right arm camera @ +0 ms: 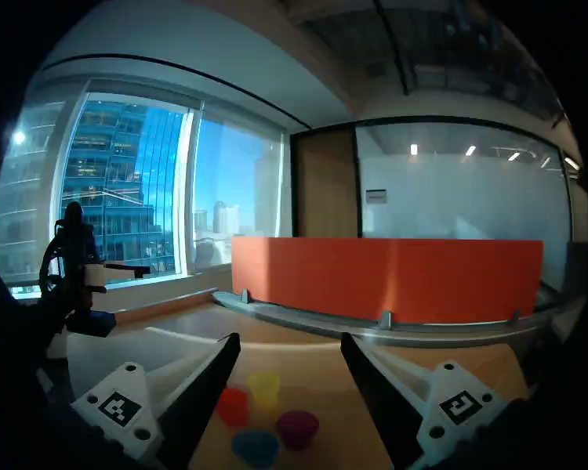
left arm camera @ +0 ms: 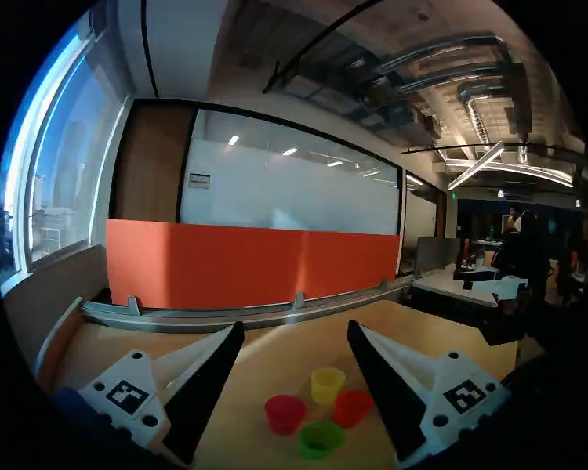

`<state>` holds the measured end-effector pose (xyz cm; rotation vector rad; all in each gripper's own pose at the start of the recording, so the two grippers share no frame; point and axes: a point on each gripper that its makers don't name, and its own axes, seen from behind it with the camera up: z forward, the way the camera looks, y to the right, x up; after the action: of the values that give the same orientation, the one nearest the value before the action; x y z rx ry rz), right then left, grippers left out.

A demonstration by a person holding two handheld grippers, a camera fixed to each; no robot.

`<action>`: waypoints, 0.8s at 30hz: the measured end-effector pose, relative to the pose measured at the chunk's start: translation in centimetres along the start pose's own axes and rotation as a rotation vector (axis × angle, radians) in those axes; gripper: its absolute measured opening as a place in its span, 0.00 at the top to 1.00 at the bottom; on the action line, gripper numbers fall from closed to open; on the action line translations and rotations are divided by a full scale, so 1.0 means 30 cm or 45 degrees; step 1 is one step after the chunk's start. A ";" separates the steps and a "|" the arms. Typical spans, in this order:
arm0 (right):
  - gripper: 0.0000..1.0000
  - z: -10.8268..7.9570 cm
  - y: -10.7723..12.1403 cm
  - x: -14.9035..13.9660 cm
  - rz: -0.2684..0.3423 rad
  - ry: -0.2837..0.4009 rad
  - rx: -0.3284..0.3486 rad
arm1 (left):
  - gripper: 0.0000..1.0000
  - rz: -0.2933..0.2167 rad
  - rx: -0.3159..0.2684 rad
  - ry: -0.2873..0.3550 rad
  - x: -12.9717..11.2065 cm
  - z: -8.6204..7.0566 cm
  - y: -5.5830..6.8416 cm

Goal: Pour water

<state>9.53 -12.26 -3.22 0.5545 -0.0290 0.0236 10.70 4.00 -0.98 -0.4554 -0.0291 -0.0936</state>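
Left gripper view: claw bears coded tags; wall sign illegible.

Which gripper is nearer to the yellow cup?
Neither clearly. The yellow cup sits ahead, below: slightly right of the left gripper, slightly left of the right gripper.

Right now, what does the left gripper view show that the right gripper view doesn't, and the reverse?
Left gripper view: ceiling ducts, a hanging strip light, a person in a dim office area. Right gripper view: a dark device on a stand, a blue glass tower outside. Both: the window, orange divider, frosted glass wall, wooden table, and four small cups ahead of an open gripper: the left gripper in one, the right gripper in the other.
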 end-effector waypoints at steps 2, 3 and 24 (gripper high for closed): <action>0.01 0.004 -0.005 -0.004 -0.011 -0.008 0.012 | 0.02 0.010 -0.009 -0.004 -0.004 -0.002 0.000; 0.01 0.006 -0.008 -0.007 -0.016 -0.013 0.018 | 0.02 0.017 -0.013 -0.007 -0.007 -0.003 -0.001; 0.01 0.010 -0.087 -0.227 -0.090 -0.238 0.187 | 0.02 0.126 -0.104 -0.206 -0.215 0.008 0.031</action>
<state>2.80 -14.72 -4.57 0.7032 -0.1912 -0.0961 4.37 5.48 -1.48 -0.5442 -0.1616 0.0399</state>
